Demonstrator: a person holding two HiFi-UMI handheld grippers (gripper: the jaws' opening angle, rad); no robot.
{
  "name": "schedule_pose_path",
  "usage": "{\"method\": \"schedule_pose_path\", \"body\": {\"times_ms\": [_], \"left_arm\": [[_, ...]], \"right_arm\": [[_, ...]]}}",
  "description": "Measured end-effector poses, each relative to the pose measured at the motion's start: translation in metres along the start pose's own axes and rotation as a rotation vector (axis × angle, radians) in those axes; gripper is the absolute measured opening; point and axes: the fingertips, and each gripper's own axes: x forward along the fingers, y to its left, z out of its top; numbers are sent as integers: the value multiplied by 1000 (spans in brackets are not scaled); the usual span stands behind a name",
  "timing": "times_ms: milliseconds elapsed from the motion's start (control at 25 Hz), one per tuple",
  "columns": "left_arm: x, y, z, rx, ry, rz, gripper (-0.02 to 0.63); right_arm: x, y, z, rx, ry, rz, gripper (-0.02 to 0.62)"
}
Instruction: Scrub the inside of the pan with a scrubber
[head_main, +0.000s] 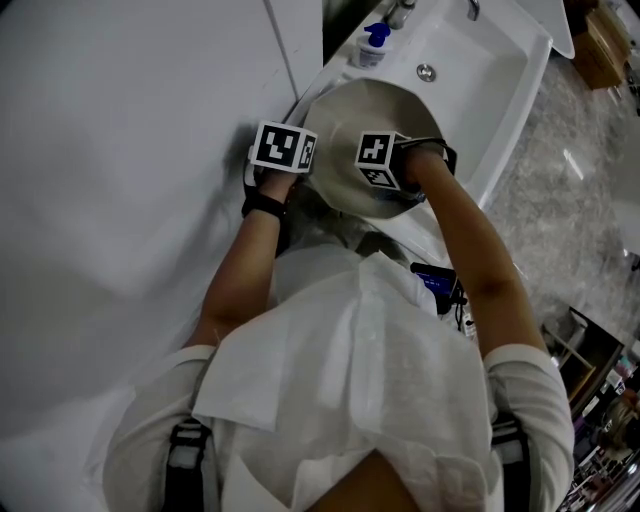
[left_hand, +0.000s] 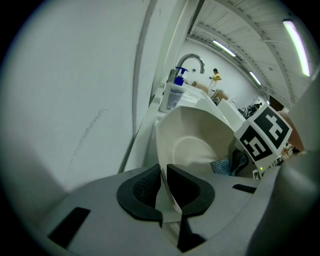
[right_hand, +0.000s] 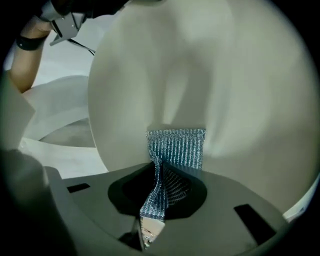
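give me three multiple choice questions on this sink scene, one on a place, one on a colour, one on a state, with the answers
1. Where does the soap bottle stand?
A on the floor; B by the faucet, at the edge of the sink; C on a shelf.
2. What colour is its pump?
A blue; B red; C yellow.
3. What do the left gripper's jaws do?
A stand wide open; B grip the soap bottle; C clamp the rim of the pan.

Answers: 1 B, the left gripper view shows it beside the faucet. 2 A, the pump head is blue. 3 C, the rim sits pinched between them, while the right gripper holds the scrubber.
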Motion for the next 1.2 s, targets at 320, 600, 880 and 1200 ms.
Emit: {"method": "schedule_pose_path", "body": {"times_ms": [320, 600, 880, 1200], "left_arm": [[-3, -1, 1, 0, -7, 15, 51], [-2, 0, 1, 2, -3, 9, 51], [-1, -1, 0, 14, 1, 1, 51], [-2, -2, 1, 31, 11, -1, 51]], "right_arm": [[-37, 50, 111, 62, -623, 310, 43], [-10, 36, 59, 42, -364, 224, 43], [-8, -49, -6, 37, 11, -185, 43], [-47, -122, 19, 16, -102, -614, 43]]}}
